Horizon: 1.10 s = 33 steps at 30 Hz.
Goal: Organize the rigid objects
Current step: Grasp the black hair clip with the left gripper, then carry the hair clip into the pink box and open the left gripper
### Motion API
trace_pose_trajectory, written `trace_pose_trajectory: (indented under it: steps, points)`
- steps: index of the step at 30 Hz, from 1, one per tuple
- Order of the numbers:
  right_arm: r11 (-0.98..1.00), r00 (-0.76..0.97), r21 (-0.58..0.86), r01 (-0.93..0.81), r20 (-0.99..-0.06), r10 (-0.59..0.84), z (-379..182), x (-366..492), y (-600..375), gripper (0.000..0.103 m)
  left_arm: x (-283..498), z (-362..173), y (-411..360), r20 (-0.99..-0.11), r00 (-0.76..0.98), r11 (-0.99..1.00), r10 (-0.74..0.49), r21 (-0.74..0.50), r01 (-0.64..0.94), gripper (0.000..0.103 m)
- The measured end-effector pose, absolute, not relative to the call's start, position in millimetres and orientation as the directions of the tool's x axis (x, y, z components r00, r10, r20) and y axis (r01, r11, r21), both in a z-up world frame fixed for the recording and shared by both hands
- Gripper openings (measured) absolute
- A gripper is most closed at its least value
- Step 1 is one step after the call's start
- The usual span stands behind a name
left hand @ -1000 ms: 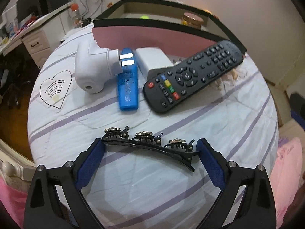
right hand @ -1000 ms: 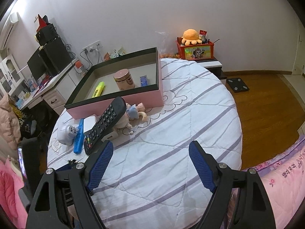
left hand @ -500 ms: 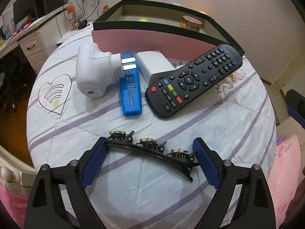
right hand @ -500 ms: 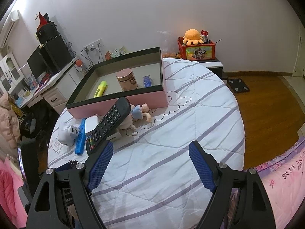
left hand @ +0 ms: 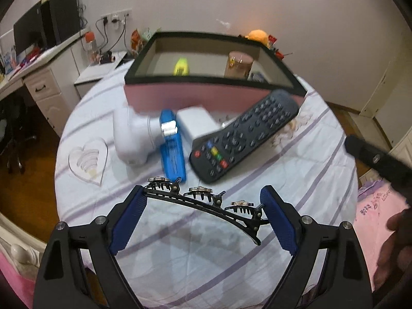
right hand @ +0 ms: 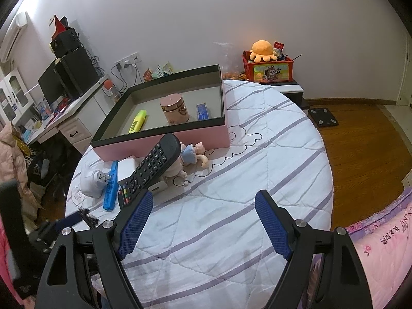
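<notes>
My left gripper (left hand: 203,206) is shut on a long black hair clip (left hand: 206,202) with three small claws, held endwise between the blue pads above the round bed. Ahead lie a white plug adapter (left hand: 131,139), a blue case (left hand: 172,149), a white box (left hand: 197,125) and a black remote (left hand: 244,135), leaning against a pink box with a dark rim (left hand: 206,95). My right gripper (right hand: 203,206) is open and empty over the striped bedspread. The pink box (right hand: 164,144) holds a yellow highlighter (right hand: 137,121), a rose-gold jar (right hand: 175,109) and a blue packet (right hand: 203,112).
A small doll (right hand: 190,154) lies under the remote (right hand: 152,170) in the right wrist view. A desk with monitor (right hand: 59,90) stands left of the bed. A red toy crate (right hand: 267,68) sits on a stand behind. Wooden floor (right hand: 360,141) lies to the right.
My left gripper has lifted with the hair clip and tilted up, so the pink box's inside shows. My right gripper has moved slightly forward.
</notes>
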State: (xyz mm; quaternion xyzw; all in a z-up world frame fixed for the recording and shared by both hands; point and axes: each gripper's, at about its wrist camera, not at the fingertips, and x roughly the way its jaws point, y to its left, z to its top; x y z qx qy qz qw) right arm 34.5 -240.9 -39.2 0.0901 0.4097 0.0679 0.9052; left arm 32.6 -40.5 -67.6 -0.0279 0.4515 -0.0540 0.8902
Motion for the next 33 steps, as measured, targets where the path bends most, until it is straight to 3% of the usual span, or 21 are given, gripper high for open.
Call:
trace_pose_trajectory:
  steps: [20, 33]
  points:
    - [0.982, 0.690, 0.178, -0.069, -0.702, 0.176, -9.6, 124.3, -211.8, 0.083, 160.7, -3.3, -22.3, -0.733, 0.675, 0.996, -0.087, -0.054, 0.070, 0.091]
    - [0.982, 0.705, 0.184, -0.046, -0.690, 0.162, -10.1, 202.7, -215.9, 0.083, 279.3, -29.1, -31.8, -0.788, 0.603, 0.991, -0.125, -0.071, 0.113, 0.091]
